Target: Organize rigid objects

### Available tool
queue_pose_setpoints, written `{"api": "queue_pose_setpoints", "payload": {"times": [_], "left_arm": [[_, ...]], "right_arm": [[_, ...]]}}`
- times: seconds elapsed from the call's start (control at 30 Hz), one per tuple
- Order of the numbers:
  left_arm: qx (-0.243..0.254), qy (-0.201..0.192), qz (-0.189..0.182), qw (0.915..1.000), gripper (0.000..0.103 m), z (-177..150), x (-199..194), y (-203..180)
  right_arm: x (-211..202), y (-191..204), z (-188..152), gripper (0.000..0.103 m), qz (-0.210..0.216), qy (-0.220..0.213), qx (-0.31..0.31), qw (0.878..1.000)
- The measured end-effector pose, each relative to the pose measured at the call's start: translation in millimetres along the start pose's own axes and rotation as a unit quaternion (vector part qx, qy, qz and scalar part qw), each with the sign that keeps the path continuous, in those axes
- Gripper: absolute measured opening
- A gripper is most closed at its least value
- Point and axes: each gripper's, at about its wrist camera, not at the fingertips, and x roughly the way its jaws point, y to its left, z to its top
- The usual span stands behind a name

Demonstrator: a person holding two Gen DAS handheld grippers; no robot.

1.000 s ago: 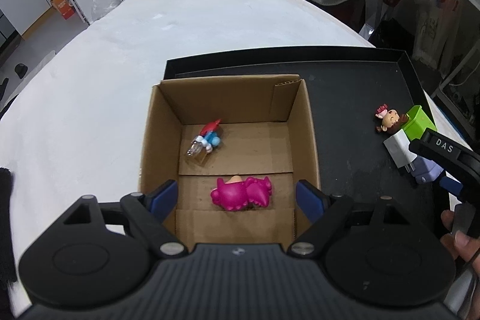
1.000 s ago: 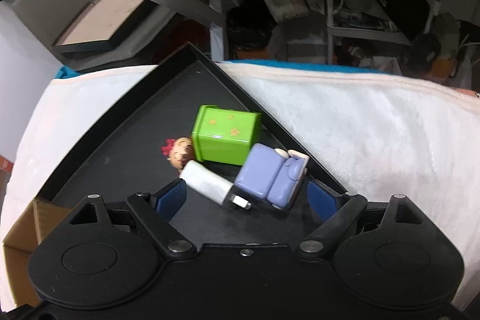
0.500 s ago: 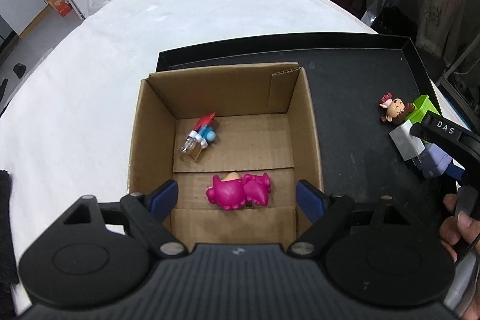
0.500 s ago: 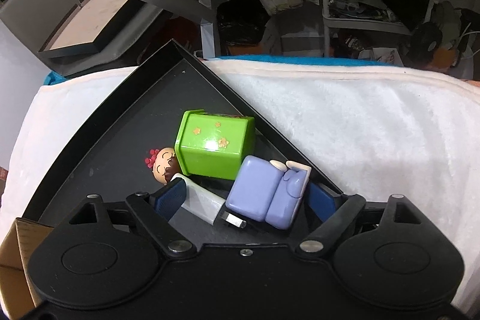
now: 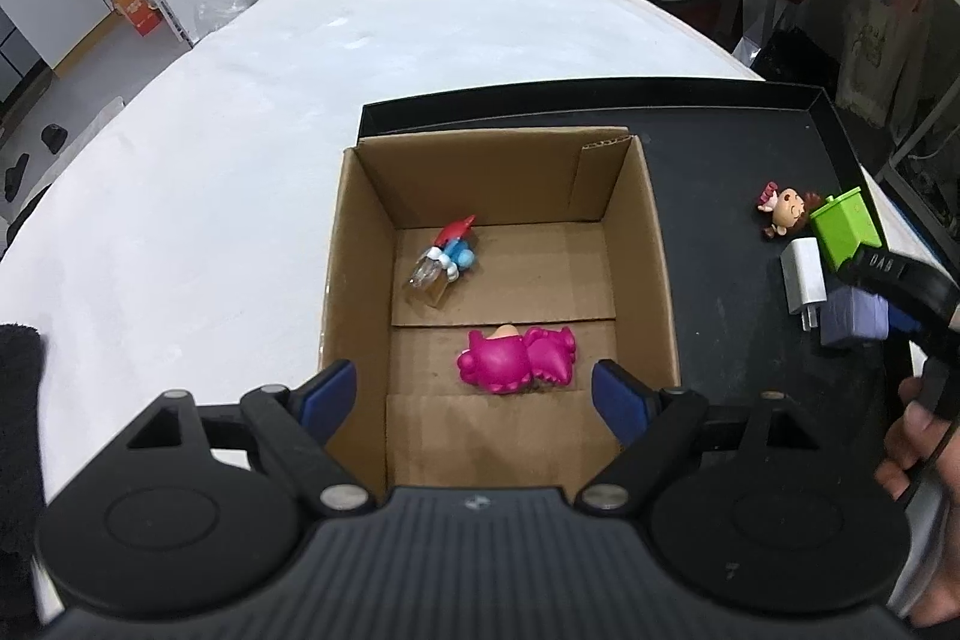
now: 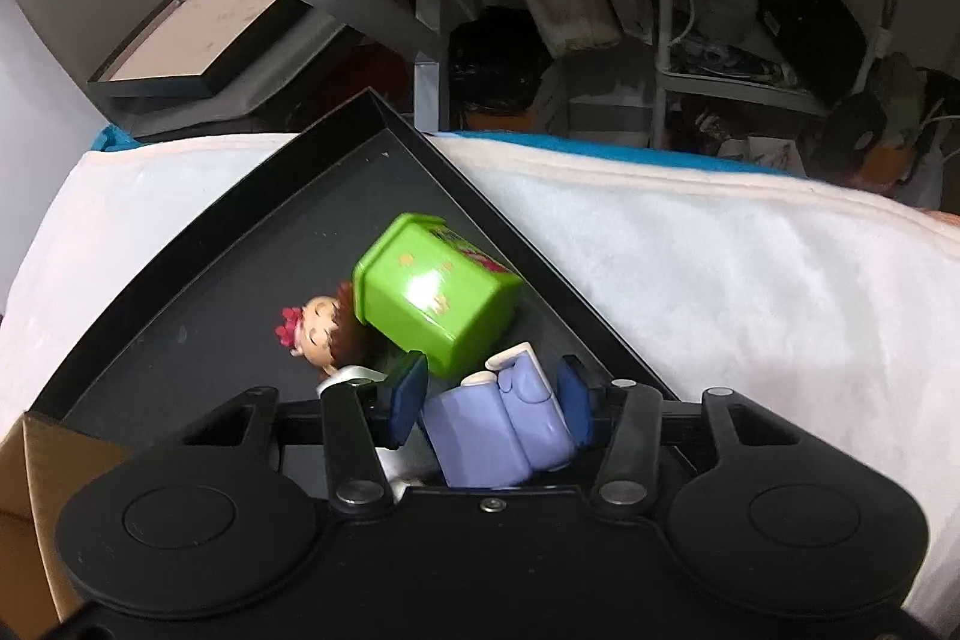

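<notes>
1. From the left wrist view, I am holding the left gripper (image 5: pixel 474 394) over the near edge of the cardboard box (image 5: pixel 360 244), its jaws standing wide with nothing between them.
2. Two toys are already lying in the box: a pink figure (image 5: pixel 516 358) near the front and a small blue and red figure (image 5: pixel 447 259) further back. I judge the sorting roughly half done.
3. The box is sitting on the left part of a black tray (image 5: pixel 720 148), which rests on a desk (image 5: pixel 240 130) covered in white cloth. The box floor is offering plenty of free room for more toys.
4. At the right of the tray, four things are waiting, bunched and touching: a doll head (image 5: pixel 786 214), a green bin (image 5: pixel 843 229), a white charger (image 5: pixel 804 274) and a purple block (image 5: pixel 852 319).
5. From the right wrist view, the right gripper (image 6: pixel 492 400) is closing its jaws, now narrow, around the purple block (image 6: pixel 510 424); the pads look to be pressing its sides.
6. The green bin (image 6: pixel 435 295) is leaning right against the block and the left pad, and the tray rim (image 6: pixel 540 274) is running just beside the right pad, so I am judging the room here tight; lifting straight up looks safest.
</notes>
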Motion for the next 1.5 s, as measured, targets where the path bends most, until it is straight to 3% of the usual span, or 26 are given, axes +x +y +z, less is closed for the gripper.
{"api": "queue_pose_setpoints", "payload": {"times": [0.17, 0.2, 0.33, 0.43, 0.53, 0.6, 0.67, 0.93, 0.97, 1.07, 1.2, 1.33, 1.4, 1.5], "left_arm": [[0.001, -0.004, -0.003, 1.0, 0.085, -4.9, -5.7, 2.3], [0.001, -0.005, -0.003, 1.0, 0.085, -5.9, -5.9, 2.9], [-0.002, -0.002, -0.003, 1.0, 0.085, -9.4, -5.5, 6.0], [-0.007, -0.002, -0.005, 1.0, 0.084, -11.0, -4.3, 7.8], [-0.006, -0.002, -0.008, 0.9999, 0.085, -13.4, -3.6, 8.2], [-0.006, 0.0, -0.009, 0.9999, 0.084, -14.8, -3.2, 8.9], [-0.007, 0.0, -0.01, 0.9999, 0.085, -15.7, -3.8, 10.0], [-0.02, -0.004, -0.011, 0.9997, 0.084, -17.1, -6.0, 15.3], [-0.018, -0.004, -0.012, 0.9998, 0.085, -18.1, -6.3, 15.0], [-0.01, -0.004, -0.01, 0.9999, 0.085, -20.7, -7.2, 14.6], [-0.019, -0.001, -0.009, 0.9998, 0.085, -21.9, -6.2, 19.0], [-0.019, -0.001, -0.01, 0.9998, 0.085, -22.8, -6.5, 18.3], [-0.018, -0.002, -0.011, 0.9998, 0.085, -23.1, -7.5, 17.2], [-0.018, -0.005, -0.015, 0.9997, 0.084, -23.7, -10.1, 16.9]], "right_arm": [[-6.7, 2.6, -12.1, 0.046, -0.016, -0.02, -0.017, 1.0], [-8.1, 2.2, -13.1, 0.033, -0.016, -0.023, -0.018, 0.999], [-16.1, -5.8, -10.3, 0.004, 0.007, -0.02, -0.008, 1.0], [-15.0, -6.4, -11.7, 0.0, -0.004, -0.011, -0.016, 1.0], [-16.8, -5.4, -13.2, 0.019, -0.008, 0.004, -0.017, 1.0], [-25.2, 0.2, -16.0, 0.061, -0.017, -0.015, -0.041, 0.999], [-33.9, 7.8, -20.5, 0.075, -0.04, -0.038, -0.065, 0.996], [-19.3, 10.8, -39.6, 0.075, -0.071, -0.007, -0.064, 0.995], [-15.7, 11.4, -41.9, 0.07, -0.074, -0.002, -0.065, 0.995], [-5.8, 10.2, -46.5, 0.04, -0.06, 0.014, -0.054, 0.997], [-6.6, 12.3, -48.6, 0.033, -0.066, 0.003, -0.061, 0.996], [-9.7, 9.6, -50.2, 0.038, -0.074, 0.015, -0.053, 0.996], [-13.7, 9.2, -51.4, 0.055, -0.081, 0.017, -0.052, 0.995], [-19.9, 11.2, -53.3, 0.074, -0.094, 0.013, -0.064, 0.993]]}}
